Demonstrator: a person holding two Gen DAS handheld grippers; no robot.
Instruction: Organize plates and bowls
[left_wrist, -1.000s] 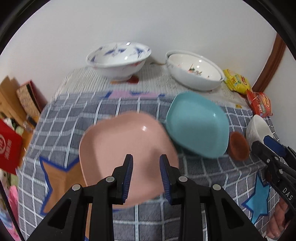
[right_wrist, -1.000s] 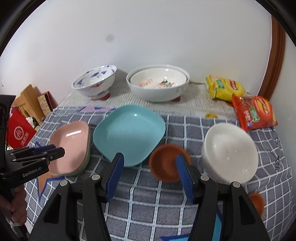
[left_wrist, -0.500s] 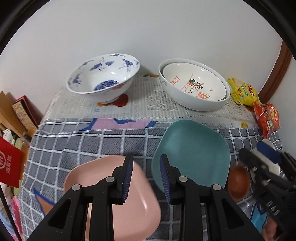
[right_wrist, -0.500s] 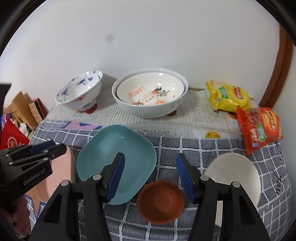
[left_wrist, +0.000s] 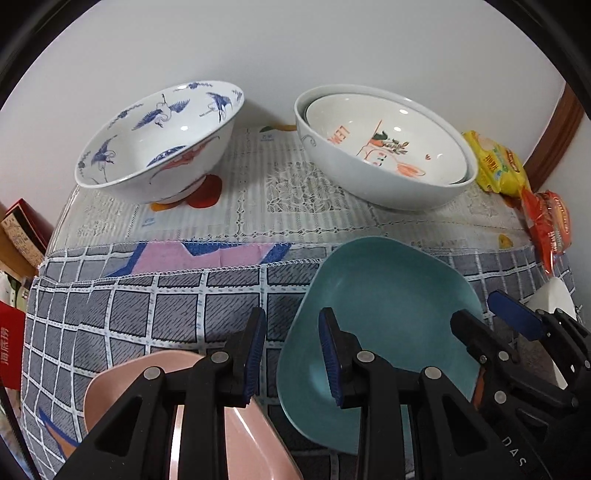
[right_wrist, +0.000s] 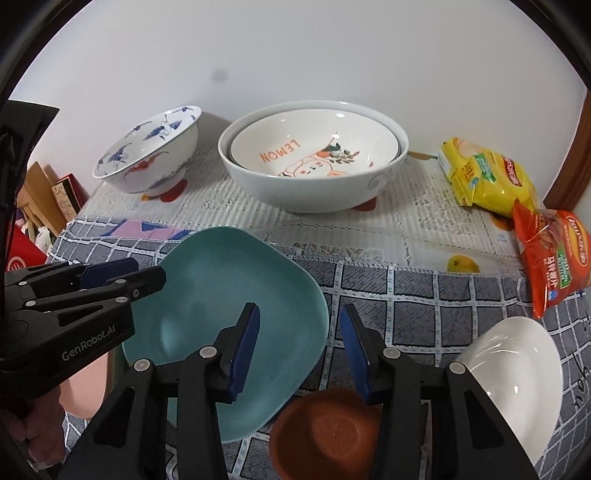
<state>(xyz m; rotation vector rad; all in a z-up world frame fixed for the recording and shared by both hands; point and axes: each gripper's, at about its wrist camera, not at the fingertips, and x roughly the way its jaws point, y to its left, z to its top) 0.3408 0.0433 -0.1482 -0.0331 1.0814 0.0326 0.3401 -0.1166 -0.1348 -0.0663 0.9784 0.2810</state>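
Both grippers approach the teal plate (right_wrist: 221, 314): the left gripper (left_wrist: 291, 350) has empty, narrowly parted jaws, while the right gripper (right_wrist: 299, 347) is closing its empty jaws, so the next move likely calls for seating a rim between them.

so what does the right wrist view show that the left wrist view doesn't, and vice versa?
Only the right wrist view: the small round brown dish in full, most of the round white bowl, and the right claw head-on, its jaws closing with nothing between them.

Only the left wrist view: the wide face of the pink squarish plate and the left claw head-on, nothing between its jaws.

Both: the teal squarish plate, the blue-and-white crane-pattern bowl, the nested white lemon-print bowls, and the yellow snack packet.
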